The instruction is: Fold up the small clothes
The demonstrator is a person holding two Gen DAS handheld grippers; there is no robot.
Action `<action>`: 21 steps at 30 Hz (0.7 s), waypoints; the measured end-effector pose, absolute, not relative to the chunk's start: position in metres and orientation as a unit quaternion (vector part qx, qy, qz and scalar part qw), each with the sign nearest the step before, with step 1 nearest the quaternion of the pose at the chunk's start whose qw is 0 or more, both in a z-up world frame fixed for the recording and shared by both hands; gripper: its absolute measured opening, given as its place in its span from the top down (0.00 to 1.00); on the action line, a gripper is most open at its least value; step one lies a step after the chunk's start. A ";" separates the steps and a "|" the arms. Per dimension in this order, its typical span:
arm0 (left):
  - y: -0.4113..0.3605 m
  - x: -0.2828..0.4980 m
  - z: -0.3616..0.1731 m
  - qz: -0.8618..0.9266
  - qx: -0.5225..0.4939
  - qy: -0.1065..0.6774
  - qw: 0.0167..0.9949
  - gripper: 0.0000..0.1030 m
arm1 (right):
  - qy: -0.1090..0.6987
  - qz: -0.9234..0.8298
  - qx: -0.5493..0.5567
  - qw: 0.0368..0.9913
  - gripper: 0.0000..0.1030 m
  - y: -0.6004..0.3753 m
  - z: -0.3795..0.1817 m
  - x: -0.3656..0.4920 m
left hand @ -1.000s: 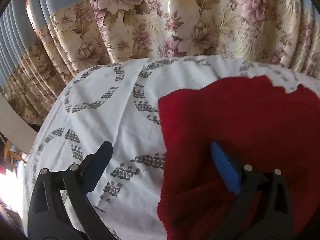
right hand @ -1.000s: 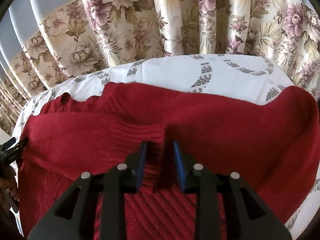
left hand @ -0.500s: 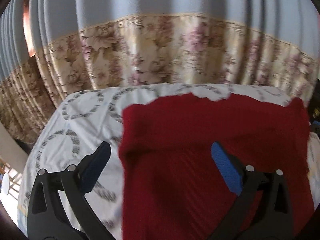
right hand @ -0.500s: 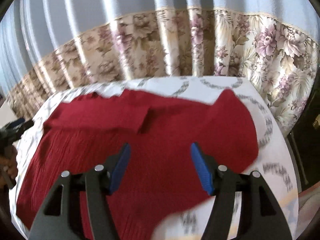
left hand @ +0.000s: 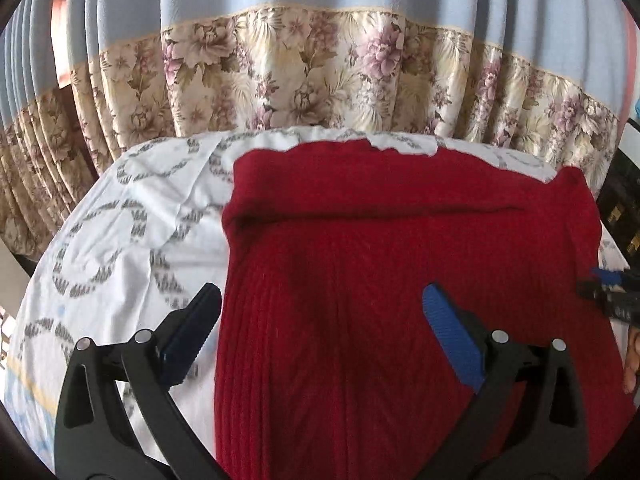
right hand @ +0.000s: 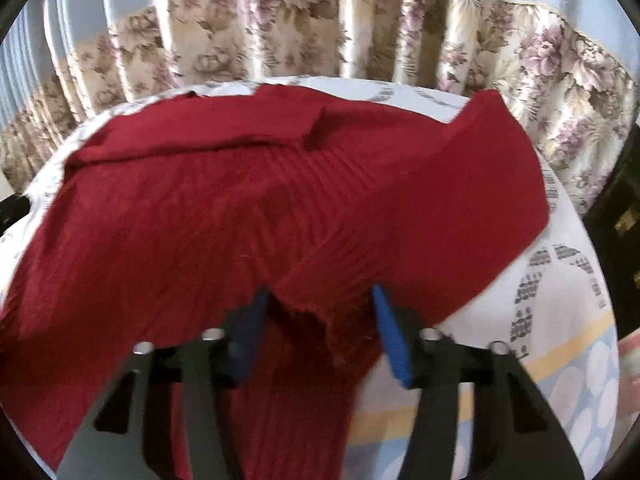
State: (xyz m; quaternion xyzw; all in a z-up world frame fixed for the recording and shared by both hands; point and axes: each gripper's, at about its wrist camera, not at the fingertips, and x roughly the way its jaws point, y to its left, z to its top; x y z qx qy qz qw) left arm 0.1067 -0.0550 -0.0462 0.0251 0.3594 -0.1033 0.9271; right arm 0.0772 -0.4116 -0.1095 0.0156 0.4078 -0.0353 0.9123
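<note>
Item 1: my right gripper (right hand: 318, 328), nearest the sweater's front hem. Its jaws have just been closing and stand narrowed around a raised fold of knit; whether the pads press it I cannot tell.

Item 2: my left gripper (left hand: 320, 328), jaws wide and empty, straddling the sweater's left edge, I judge ready to take it.

Item 3: red ribbed sweater (left hand: 400, 280), spread flat on the white patterned sheet (left hand: 132, 240), far edge turned over.

Item 4: floral curtain (left hand: 300, 80), beyond the sweater.
</note>
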 end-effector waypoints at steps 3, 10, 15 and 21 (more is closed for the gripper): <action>-0.051 0.100 -0.045 -0.103 0.029 0.360 0.927 0.03 | 0.399 -0.047 0.046 0.915 0.87 -0.429 -0.098 0.075; -0.054 0.115 -0.022 -0.113 0.041 0.337 0.934 0.03 | 0.355 -0.020 0.089 0.931 0.89 -0.426 -0.053 0.090; -0.065 0.150 -0.015 -0.114 0.053 0.323 0.938 0.03 | 0.349 0.025 0.093 0.932 0.89 -0.379 -0.038 0.140; -0.055 0.194 -0.024 -0.097 0.039 0.328 0.939 0.03 | 0.364 0.090 0.098 0.922 0.89 -0.302 -0.043 0.215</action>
